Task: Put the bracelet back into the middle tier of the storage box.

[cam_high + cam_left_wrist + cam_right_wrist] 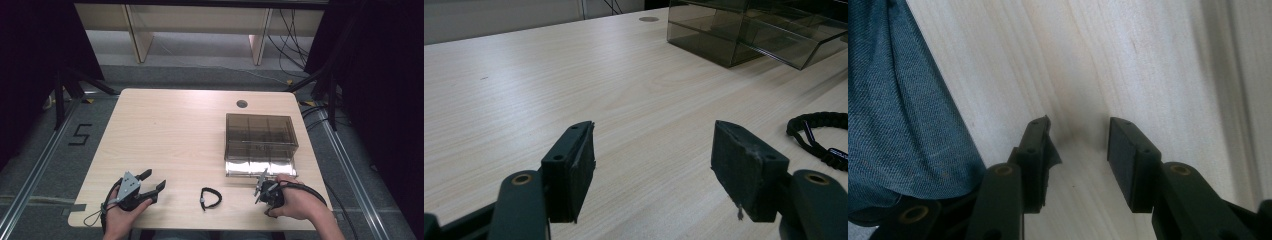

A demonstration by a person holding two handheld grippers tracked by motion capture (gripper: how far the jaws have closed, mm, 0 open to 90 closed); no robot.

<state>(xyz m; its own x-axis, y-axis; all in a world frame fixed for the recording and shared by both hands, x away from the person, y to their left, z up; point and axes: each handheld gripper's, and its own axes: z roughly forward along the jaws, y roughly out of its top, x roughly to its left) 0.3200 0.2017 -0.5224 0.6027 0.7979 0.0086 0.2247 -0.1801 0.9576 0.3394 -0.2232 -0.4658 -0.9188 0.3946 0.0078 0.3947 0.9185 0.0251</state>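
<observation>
A pale wood-grain table [175, 135] was set on a grey floor, with dark curtains at either side and light wooden furniture legs behind it. At the near left of the table the left gripper [154, 182] was held low in the person's left hand [120, 215], its jaws standing wide apart with nothing between them; in the left gripper view its pads [574, 170] were seen hovering over bare wood, aimed toward the far right. At the near right the right gripper [261, 187] was held in the right hand [295, 200], tipped steeply down, probably at rest before a reach. In the right gripper view its pads [1128, 160] were seen well apart over bare table, nothing gripped, with blue denim [903, 115] at the left edge.

Between the two grippers, near the front edge, a black braided bracelet [210, 198] was laid flat in a loop, touched by neither; it was judged the thing to be picked up, being nearest both. A small tag on it was seen in the left gripper view [824, 137], its lettering too small to be read.

Just beyond the right gripper a smoked transparent compartment box [260, 142] stood, apparently the intended store. On the floor at the left a "5" [80, 135] was marked in black tape.
</observation>
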